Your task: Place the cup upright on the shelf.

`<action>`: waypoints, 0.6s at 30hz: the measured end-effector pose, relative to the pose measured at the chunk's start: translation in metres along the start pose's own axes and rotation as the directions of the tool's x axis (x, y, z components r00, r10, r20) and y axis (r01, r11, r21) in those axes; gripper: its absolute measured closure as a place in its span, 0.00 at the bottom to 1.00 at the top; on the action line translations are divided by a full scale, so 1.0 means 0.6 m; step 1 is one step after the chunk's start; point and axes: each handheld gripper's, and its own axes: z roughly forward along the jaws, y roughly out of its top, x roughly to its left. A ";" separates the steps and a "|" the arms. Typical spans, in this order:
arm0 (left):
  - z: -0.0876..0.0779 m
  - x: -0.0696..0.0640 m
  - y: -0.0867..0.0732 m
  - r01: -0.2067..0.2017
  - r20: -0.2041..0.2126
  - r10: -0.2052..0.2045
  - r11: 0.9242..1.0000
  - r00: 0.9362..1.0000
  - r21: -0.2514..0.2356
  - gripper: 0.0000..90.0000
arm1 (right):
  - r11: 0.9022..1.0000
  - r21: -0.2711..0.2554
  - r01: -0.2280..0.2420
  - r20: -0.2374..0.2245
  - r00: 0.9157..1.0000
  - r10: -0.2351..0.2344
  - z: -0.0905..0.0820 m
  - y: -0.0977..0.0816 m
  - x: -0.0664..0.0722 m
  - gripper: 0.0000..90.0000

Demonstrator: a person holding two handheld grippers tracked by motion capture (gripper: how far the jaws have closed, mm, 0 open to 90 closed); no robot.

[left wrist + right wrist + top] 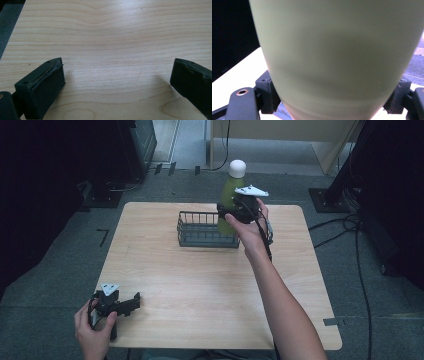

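Your right tongs (231,213) were clamped on the green bottle (231,190), held over the wire basket (200,231) at the far side of the pale wood tabletop (200,285). Your left tongs (131,302) stood apart at the near left edge, with grey carpet (65,245) and cables (360,250) around.

so the green bottle (230,190) with a white rounded cap is standing upright, lifted above the right end of the dark wire basket (200,231). basket sits on the table around 12 o'clock from centre. up close the bottle's body (337,55) looks matte pale olive.
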 end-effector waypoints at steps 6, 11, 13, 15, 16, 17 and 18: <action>0.000 0.001 0.000 0.004 0.003 -0.004 1.000 1.000 -0.003 0.00 | 1.000 0.007 -0.013 0.013 1.000 0.013 0.023 0.010 -0.004 0.22; -0.001 0.002 0.000 0.010 0.011 -0.009 1.000 1.000 -0.006 0.00 | 1.000 0.009 -0.014 0.029 0.999 0.014 0.047 0.011 -0.003 0.22; -0.001 0.003 0.000 0.011 0.012 -0.011 1.000 1.000 -0.007 0.00 | 1.000 0.002 -0.018 0.030 0.999 0.018 0.056 0.010 -0.004 0.22; -0.001 0.003 0.000 0.011 0.012 -0.011 1.000 1.000 -0.007 0.00 | 1.000 0.007 -0.017 0.038 0.999 0.017 0.065 0.006 -0.004 0.22; -0.001 0.003 0.000 0.011 0.012 -0.011 1.000 1.000 -0.007 0.00 | 1.000 0.011 -0.013 0.042 0.999 0.013 0.070 0.003 -0.004 0.22; -0.001 0.003 0.000 0.011 0.012 -0.011 1.000 1.000 -0.007 0.00 | 1.000 0.026 -0.008 0.048 0.999 0.007 0.078 -0.003 -0.003 0.22; -0.001 0.003 0.000 0.011 0.012 -0.011 1.000 1.000 -0.007 0.00 | 1.000 0.029 -0.003 0.050 0.999 0.002 0.082 -0.007 -0.002 0.22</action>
